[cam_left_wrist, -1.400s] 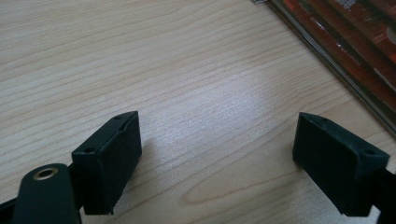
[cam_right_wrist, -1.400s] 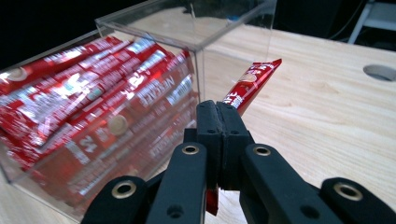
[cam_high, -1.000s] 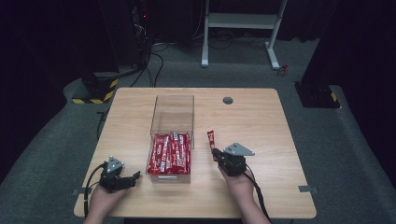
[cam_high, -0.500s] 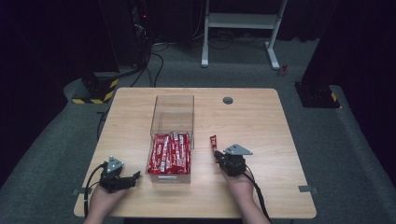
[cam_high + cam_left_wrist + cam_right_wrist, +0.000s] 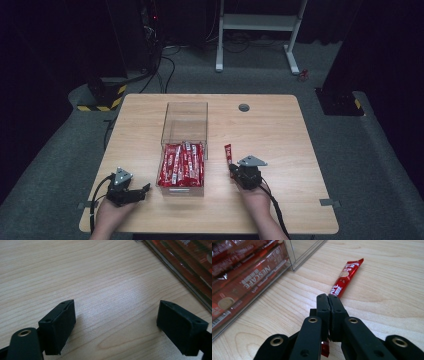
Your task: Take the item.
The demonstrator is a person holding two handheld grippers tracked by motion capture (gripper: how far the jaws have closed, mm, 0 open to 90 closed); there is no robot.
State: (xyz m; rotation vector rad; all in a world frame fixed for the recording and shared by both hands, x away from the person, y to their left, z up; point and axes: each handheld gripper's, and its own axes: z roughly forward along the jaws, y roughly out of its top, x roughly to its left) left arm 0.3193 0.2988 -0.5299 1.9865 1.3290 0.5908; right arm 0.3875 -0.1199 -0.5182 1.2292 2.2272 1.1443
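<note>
Landmark: the clear box (image 5: 184,131) at mid-table.

Nearest, toward the person's edge. Left gripper (image 5: 141,190) lies low on the wooden table (image 5: 280,125), just left of the box's near corner, held in the left hand (image 5: 111,214). Jaws spread wide, nothing between them; in the left gripper view bare wood shows in the gap and the box's side crosses the upper right corner.

Right gripper (image 5: 232,170), just right of the box's near end, held in the right hand (image 5: 254,196). Jaws pressed together on the near part of a red sachet (image 5: 345,275); its near end pokes out beneath the jaws in the right gripper view. The sachet runs away from the jaws, beside the box wall but apart from it. Whether it rests on the wood or is lifted, cannot tell.

Box: near half packed with red sachets (image 5: 181,163), far half looks bare.

Beyond the box, to its right: a round grommet (image 5: 244,107) in the tabletop.

Past the table: a white stand (image 5: 260,30) on grey floor.
</note>
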